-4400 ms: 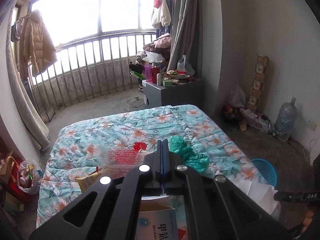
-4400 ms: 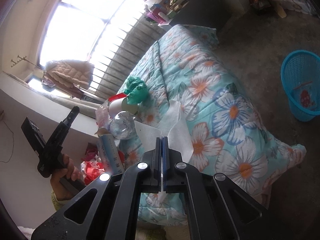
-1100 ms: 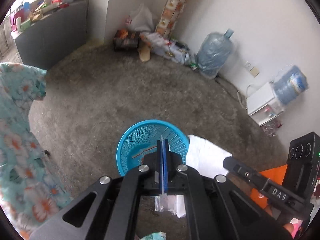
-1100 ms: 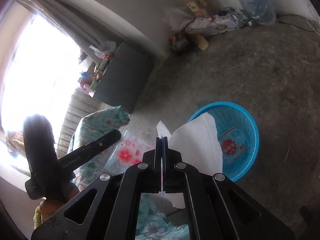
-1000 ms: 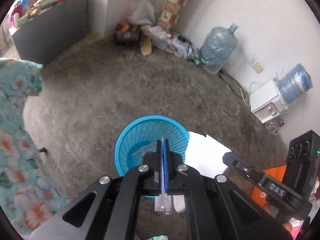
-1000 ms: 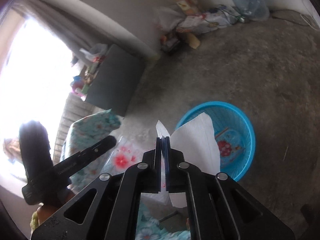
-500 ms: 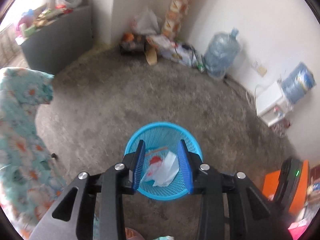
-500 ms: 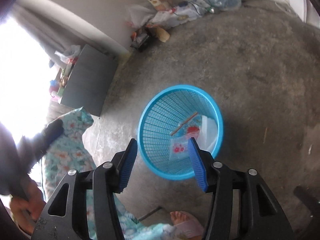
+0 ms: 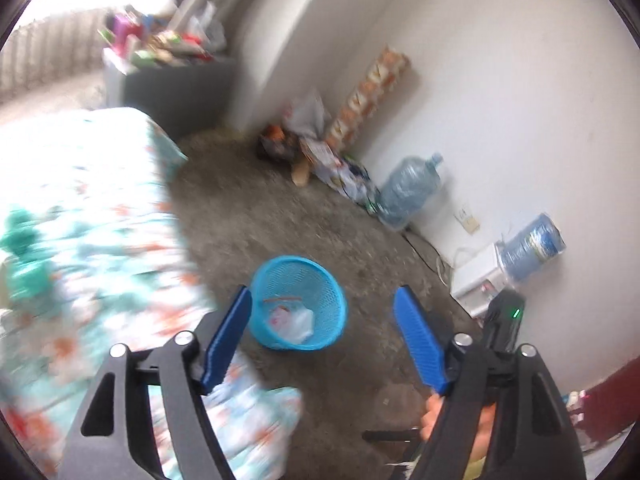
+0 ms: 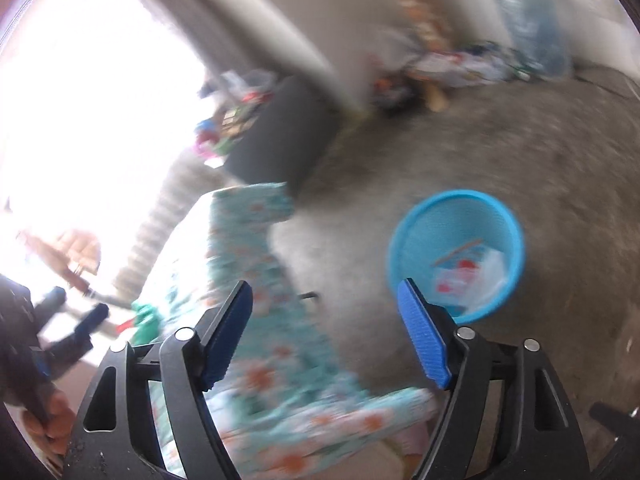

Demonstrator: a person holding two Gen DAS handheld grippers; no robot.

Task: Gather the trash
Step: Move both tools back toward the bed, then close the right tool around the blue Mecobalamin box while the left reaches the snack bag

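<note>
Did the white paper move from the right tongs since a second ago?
Yes. The white paper now lies down inside the blue basket on the floor. The right tongs are opening with nothing between them.

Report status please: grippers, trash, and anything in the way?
Left gripper and right gripper opening, nothing between pads. Trash lies in blue basket. Floor around basket looks free; bed beside it.

Bare floor (image 9: pixel 280 216) around blue basket (image 9: pixel 332 300), bed (image 9: pixel 80 240) close beside it
</note>
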